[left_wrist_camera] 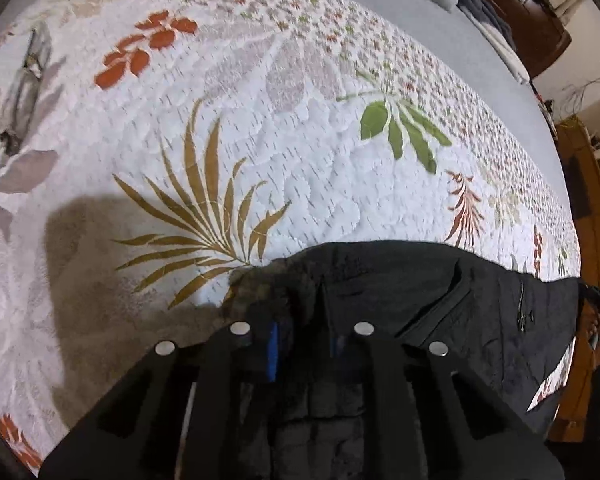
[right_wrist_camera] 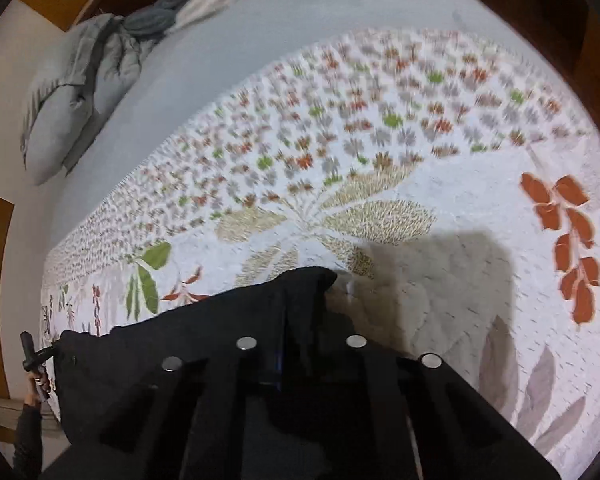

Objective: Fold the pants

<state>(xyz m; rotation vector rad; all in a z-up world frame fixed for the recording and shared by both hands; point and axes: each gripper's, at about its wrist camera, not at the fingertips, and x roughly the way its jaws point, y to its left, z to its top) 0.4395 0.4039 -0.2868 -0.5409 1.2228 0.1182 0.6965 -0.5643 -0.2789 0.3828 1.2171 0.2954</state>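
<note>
Black pants [left_wrist_camera: 440, 304] lie stretched across the near edge of a floral quilt [left_wrist_camera: 300, 140] — at six o'clock in both wrist views. The left gripper [left_wrist_camera: 302, 328] pinches one end of the cloth, the right gripper [right_wrist_camera: 302, 344] the other, both pressed together on fabric. Judging by the long, flat band between them, the fold is at an early stage — ends gripped, nothing yet doubled over. The cloth looks thick, matte and slightly creased, with a slanted pocket.

My left gripper [left_wrist_camera: 300, 332] is matte black plastic, four round silver studs across its frame, a blue strip on one finger. My right gripper [right_wrist_camera: 300, 354] matches it. A dark sleeve [right_wrist_camera: 28, 440] covers the forearm I see.
</note>
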